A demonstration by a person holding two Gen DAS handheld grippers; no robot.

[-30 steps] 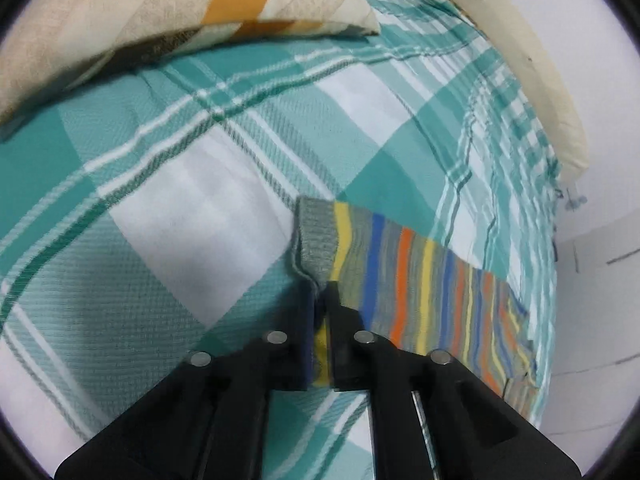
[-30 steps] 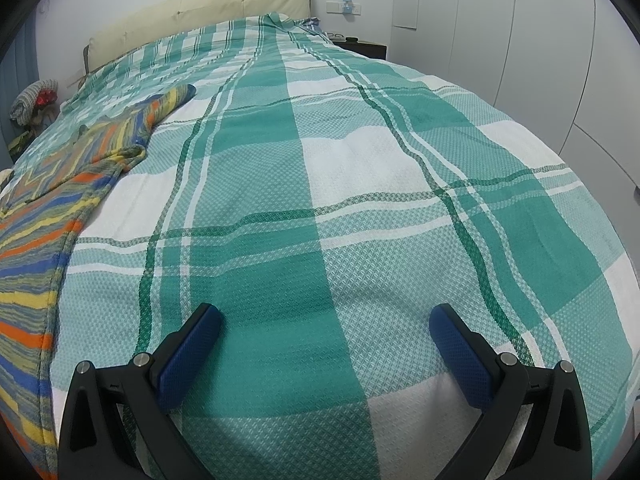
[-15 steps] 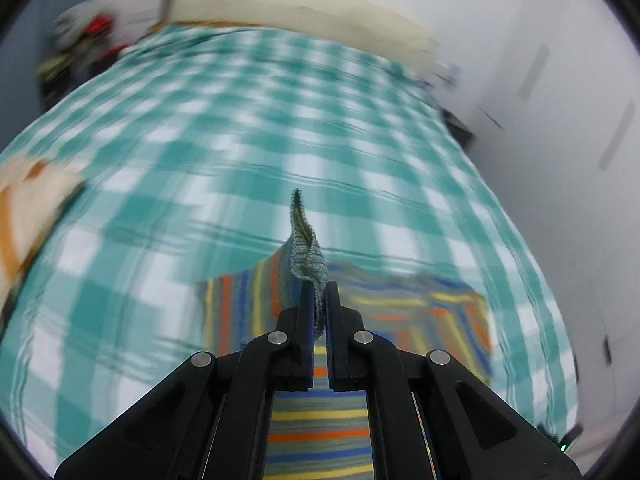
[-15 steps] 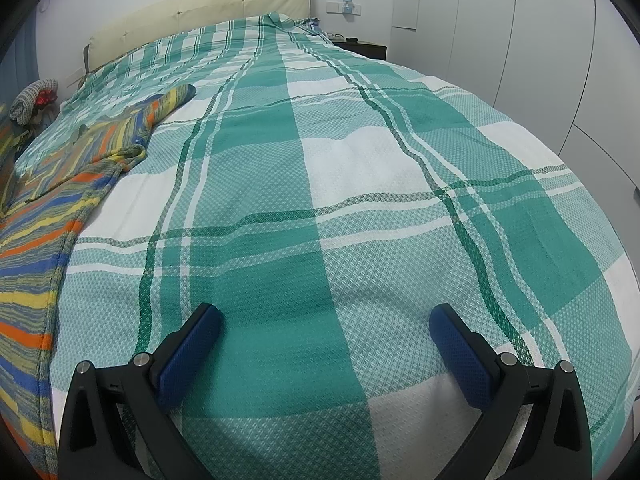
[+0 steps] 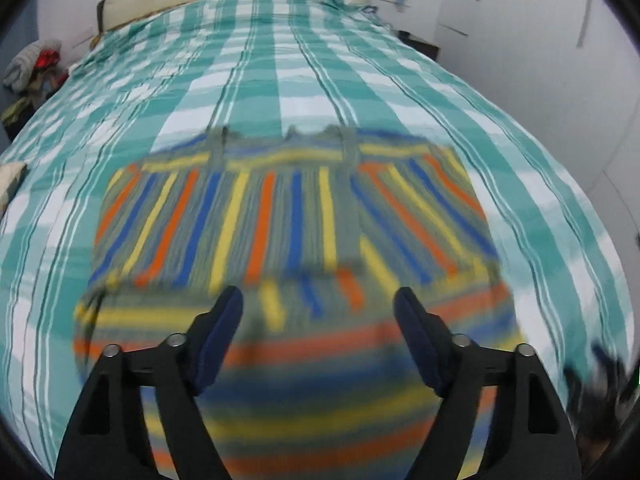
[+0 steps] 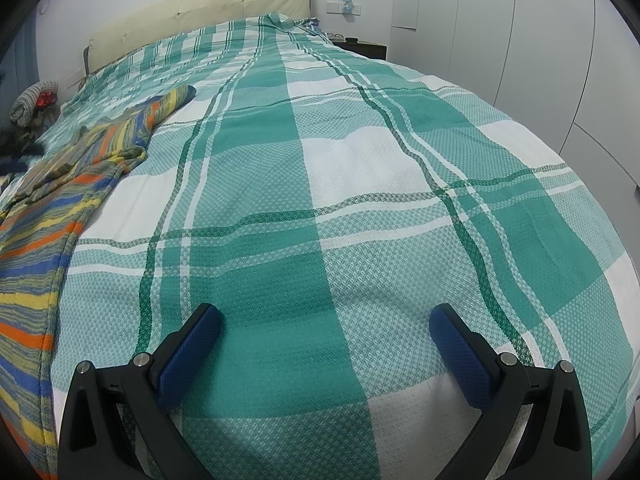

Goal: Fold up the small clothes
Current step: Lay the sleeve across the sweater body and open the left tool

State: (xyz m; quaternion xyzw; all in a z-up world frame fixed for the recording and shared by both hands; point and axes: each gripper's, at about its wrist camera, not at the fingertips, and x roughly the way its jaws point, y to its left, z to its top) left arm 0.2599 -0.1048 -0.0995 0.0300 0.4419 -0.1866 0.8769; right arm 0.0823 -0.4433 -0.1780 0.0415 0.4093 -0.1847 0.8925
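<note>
A knitted garment (image 5: 288, 216) with orange, blue, yellow and grey stripes lies on the teal plaid bedspread (image 5: 304, 80). Its far part is folded over the near part, with stripes running the other way. My left gripper (image 5: 318, 300) hovers over its near half, and the jaws are opening with nothing pinched between the blue pads; this view is blurred. In the right wrist view the same garment (image 6: 44, 216) lies along the left edge. My right gripper (image 6: 324, 320) stands open over bare bedspread (image 6: 360, 160), apart from the garment.
A cream headboard (image 6: 192, 12) closes the far end of the bed. A heap of clothes (image 5: 32, 64) sits beyond the left side, a pillow corner (image 5: 10, 178) at the left edge. White wardrobe doors (image 6: 520, 40) and a dark nightstand (image 6: 360, 46) stand right.
My left gripper swung across the bed carrying the garment's edge, laid it over, and its jaws went from shut on the cloth to open. The right gripper has not moved.
</note>
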